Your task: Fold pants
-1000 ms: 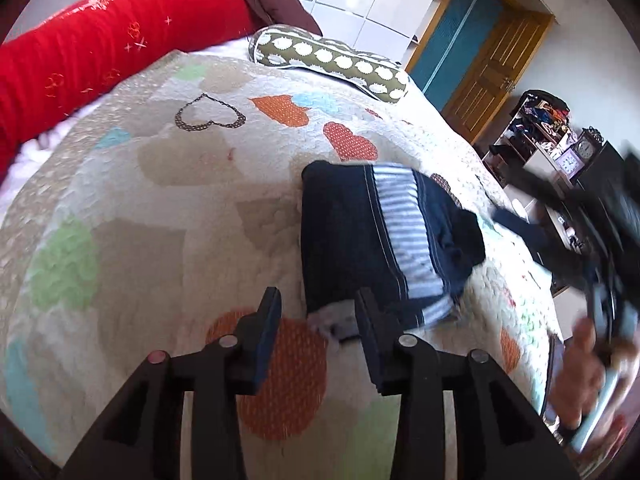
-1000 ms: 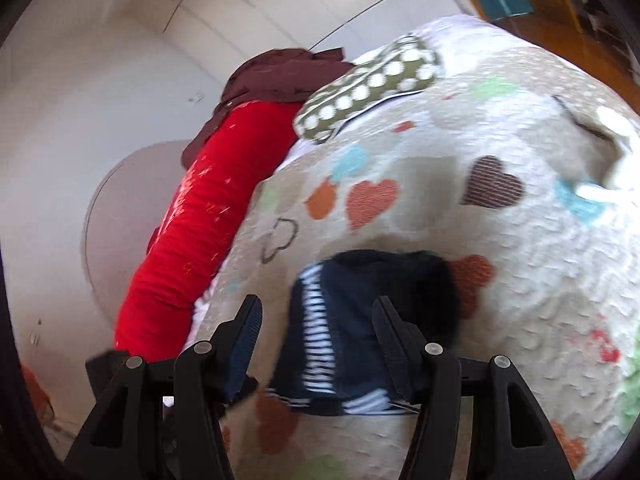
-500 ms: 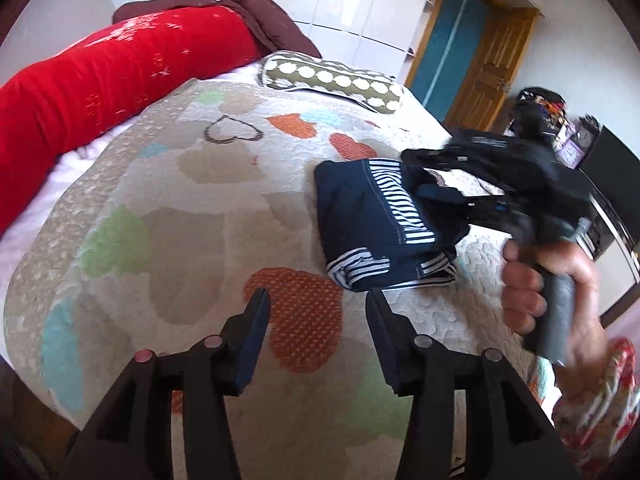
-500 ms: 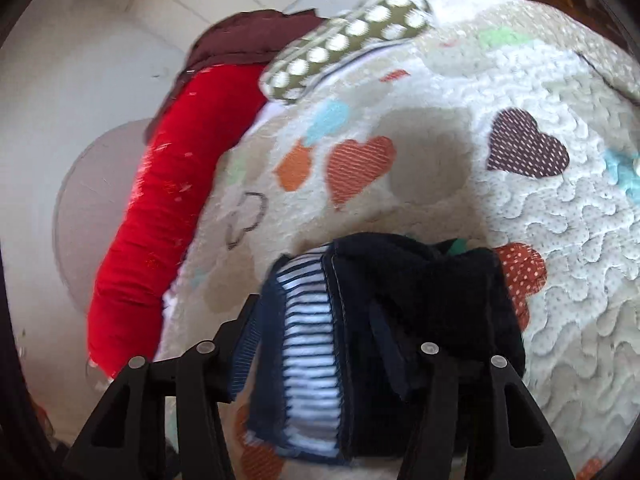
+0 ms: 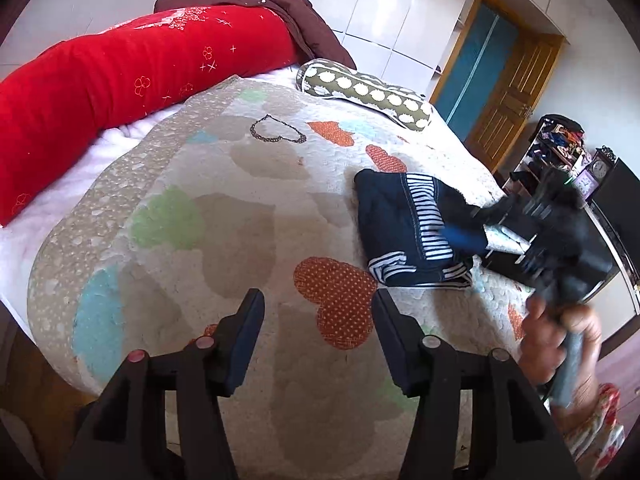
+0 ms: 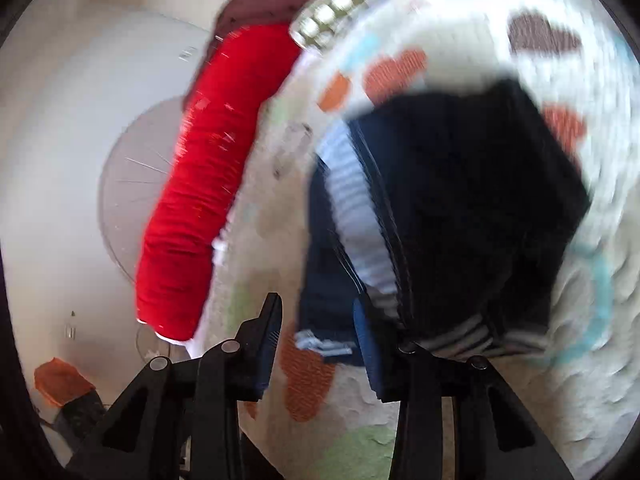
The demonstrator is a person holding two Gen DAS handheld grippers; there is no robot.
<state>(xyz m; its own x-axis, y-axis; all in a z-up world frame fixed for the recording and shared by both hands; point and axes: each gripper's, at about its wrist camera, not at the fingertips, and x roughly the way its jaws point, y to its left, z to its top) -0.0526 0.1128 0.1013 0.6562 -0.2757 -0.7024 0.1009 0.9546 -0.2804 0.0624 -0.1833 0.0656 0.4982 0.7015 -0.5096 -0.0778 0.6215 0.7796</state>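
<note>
The dark navy pants (image 5: 400,228) with a white striped band lie folded into a small bundle on the heart-patterned quilt (image 5: 240,208). My left gripper (image 5: 318,344) is open and empty, well back from the bundle, over the near part of the bed. My right gripper (image 5: 464,224) reaches over the bundle's right side from the right, held by a hand. In the blurred right wrist view the right gripper (image 6: 318,344) is open, its fingers low over the near edge of the pants (image 6: 448,200); I cannot tell if they touch.
A long red bolster (image 5: 120,80) and a brown garment (image 5: 280,8) lie along the far left of the bed. A green dotted pillow (image 5: 368,96) lies at the head. A door (image 5: 508,88) and a cluttered shelf (image 5: 556,148) stand to the right.
My left gripper has let go of the bundle and drawn back toward the near edge of the bed. My right gripper has moved in low over the folded pants.
</note>
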